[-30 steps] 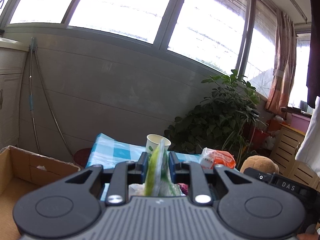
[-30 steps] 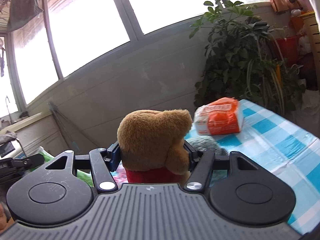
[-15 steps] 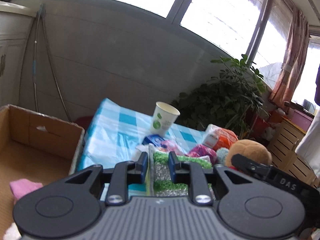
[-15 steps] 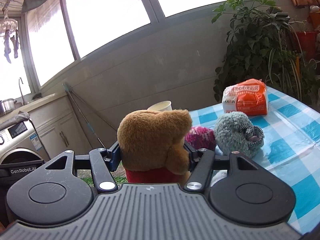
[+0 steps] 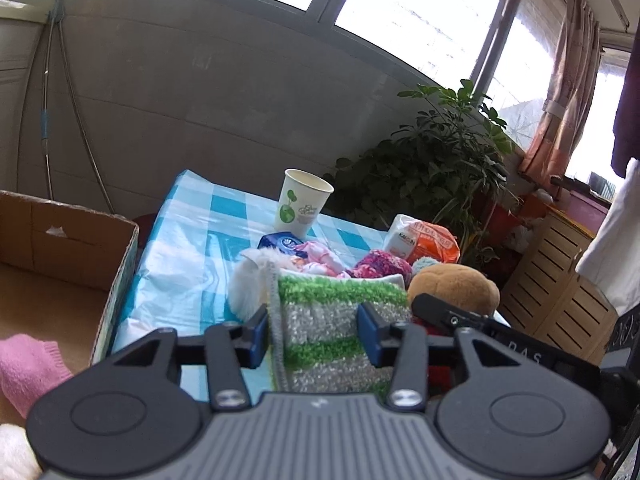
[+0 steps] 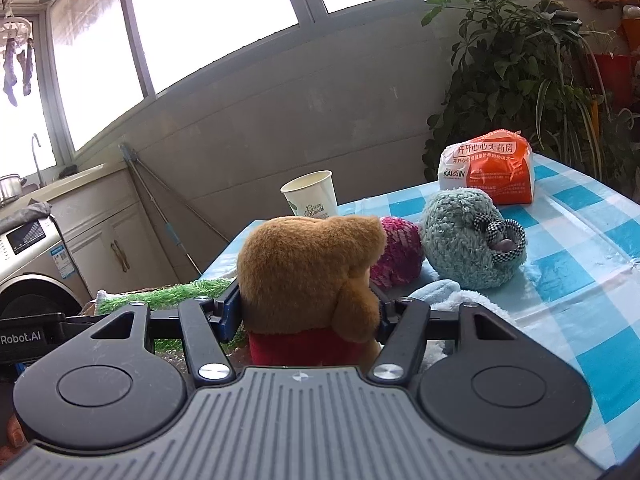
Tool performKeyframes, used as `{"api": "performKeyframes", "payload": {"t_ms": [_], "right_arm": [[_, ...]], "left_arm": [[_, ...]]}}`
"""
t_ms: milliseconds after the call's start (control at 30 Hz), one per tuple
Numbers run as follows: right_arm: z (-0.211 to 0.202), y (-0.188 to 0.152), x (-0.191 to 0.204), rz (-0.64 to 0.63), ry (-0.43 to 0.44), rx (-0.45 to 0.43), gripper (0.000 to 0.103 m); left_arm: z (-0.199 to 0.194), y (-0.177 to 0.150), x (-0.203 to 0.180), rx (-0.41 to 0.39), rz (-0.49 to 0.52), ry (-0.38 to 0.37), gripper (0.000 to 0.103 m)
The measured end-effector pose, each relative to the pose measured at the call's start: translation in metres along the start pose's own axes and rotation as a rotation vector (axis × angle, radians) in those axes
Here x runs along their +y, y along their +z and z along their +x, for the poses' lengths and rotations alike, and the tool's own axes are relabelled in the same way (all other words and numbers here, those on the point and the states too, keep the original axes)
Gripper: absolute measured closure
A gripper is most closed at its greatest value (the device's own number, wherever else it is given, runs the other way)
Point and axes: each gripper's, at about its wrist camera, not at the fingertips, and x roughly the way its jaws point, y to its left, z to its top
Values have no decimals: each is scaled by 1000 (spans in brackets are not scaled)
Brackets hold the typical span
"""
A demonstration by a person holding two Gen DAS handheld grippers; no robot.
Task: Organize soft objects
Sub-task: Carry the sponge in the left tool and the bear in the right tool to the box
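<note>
Spreading apart, the jaws of the left gripper (image 5: 314, 336) are opening around a green-and-silver striped cloth (image 5: 340, 320); the cloth lies between the blue pads, and a gap shows between it and the right pad, so nothing is pinched there. That cloth lies at the near edge of the blue-checked table (image 5: 188, 240), its fringe edge standing up on its left side. Just behind it sit a white fluffy piece (image 5: 246, 284), a pink patterned bundle (image 5: 320, 258) and a magenta knitted ball (image 5: 382, 262), all close together. A paper cup (image 5: 304, 202) stands upright farther back, and an orange-and-white packet (image 5: 426, 240) lies to its right near the potted plant (image 5: 436, 160). Left of the table an open cardboard box (image 5: 72, 240) holds a pink soft item (image 5: 28, 364) at its near end. The right gripper (image 6: 308, 312) is clamped about half-wide on a brown plush toy (image 6: 308, 268) with a red lower part, both pads pressing into its sides. From the right wrist view the toy hides part of the magenta ball, and a teal fuzzy toy (image 6: 464, 240) with a checked bow rests on the table just right of that ball. A pale blue fluffy cloth (image 6: 440, 296) lies near the right gripper's right finger. The striped cloth shows at the left of that view as a green strip.
</note>
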Motion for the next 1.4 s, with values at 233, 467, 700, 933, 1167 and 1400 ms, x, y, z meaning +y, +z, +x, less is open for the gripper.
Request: {"api": "performKeyframes", "payload": {"t_ms": [233,467,700,933,1167,1400], "right_arm": [[-2,5,1,4,-13,-7,28],[-12,13,15,-16,-9,-32,28],[-18,21,35,-25,36,-49,28],[-12,22,68,-19,150,-12,28],[5,13,106,-49,257,37,28],[24,3,144,-56,370,107,28]], "left_arm": [[-8,3,-6,-28,43,2,76],[-24,12,6,-87,-12,17,82],[-45,25,25,-165,-72,62,85],[-60,33,51,-214,-139,142,86],[-67,38,73,-219,-204,232,86],[-83,45,96,-269,-252,324,86]]}}
